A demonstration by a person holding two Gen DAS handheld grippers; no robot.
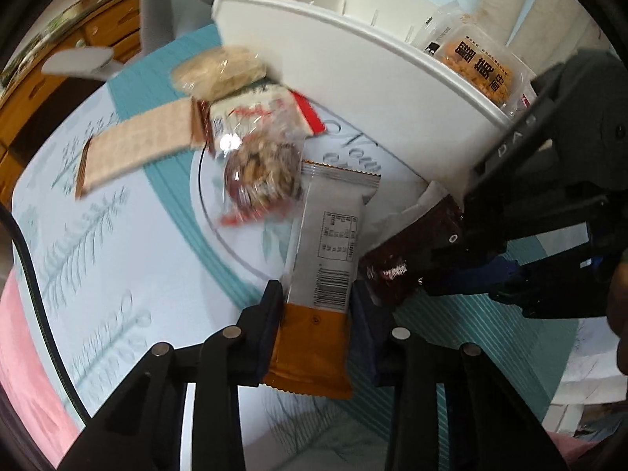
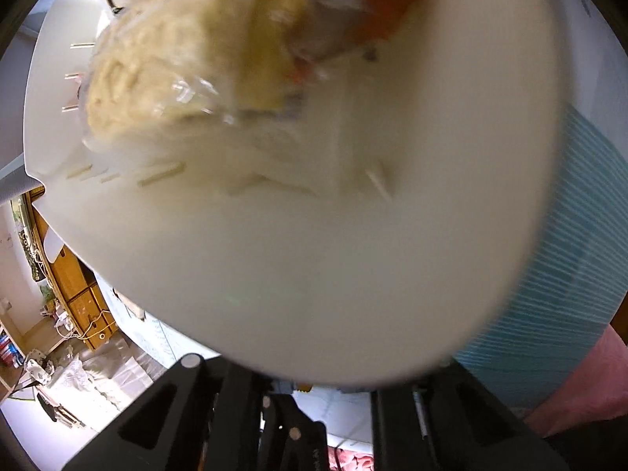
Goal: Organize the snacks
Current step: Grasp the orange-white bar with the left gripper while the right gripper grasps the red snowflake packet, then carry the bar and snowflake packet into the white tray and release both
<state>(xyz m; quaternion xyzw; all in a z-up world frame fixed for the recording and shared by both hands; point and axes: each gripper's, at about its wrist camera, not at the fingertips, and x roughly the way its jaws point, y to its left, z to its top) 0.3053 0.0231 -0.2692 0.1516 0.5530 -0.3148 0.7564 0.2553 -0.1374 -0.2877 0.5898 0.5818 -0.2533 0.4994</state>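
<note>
Left wrist view: the left gripper (image 1: 316,306) has its jaws closed on a long white snack packet with orange ends and a barcode (image 1: 327,259), which sits squarely between the two dark fingers (image 1: 271,310), its lower orange end towards the camera and its upper end reaching up over the bench. The bench (image 1: 117,243) wears a pale cloth with teal bands and leaf prints. Beyond the packet lie a clear bag of brown nut clusters (image 1: 261,174), a flat beige wafer packet (image 1: 137,147) and a clear-wrapped pale rice cake (image 1: 219,68), close together. A white plastic basket (image 1: 353,90) stands behind them, holding an orange-labelled clear tub (image 1: 481,68). The right gripper (image 1: 443,259) comes in from the right, just beside the basket's wall; a dark brown wrapper (image 1: 408,259) lies at its tips, though whether it is pinched cannot be told here.

Right wrist view: the same basket's white wall (image 2: 314,274) fills the blurred frame and hides the right gripper's fingertips, so the frame does not show how the jaws stand; they seem to be almost fully closed. Inside the basket lies a clear-wrapped pale yellow snack (image 2: 165,70)
</note>
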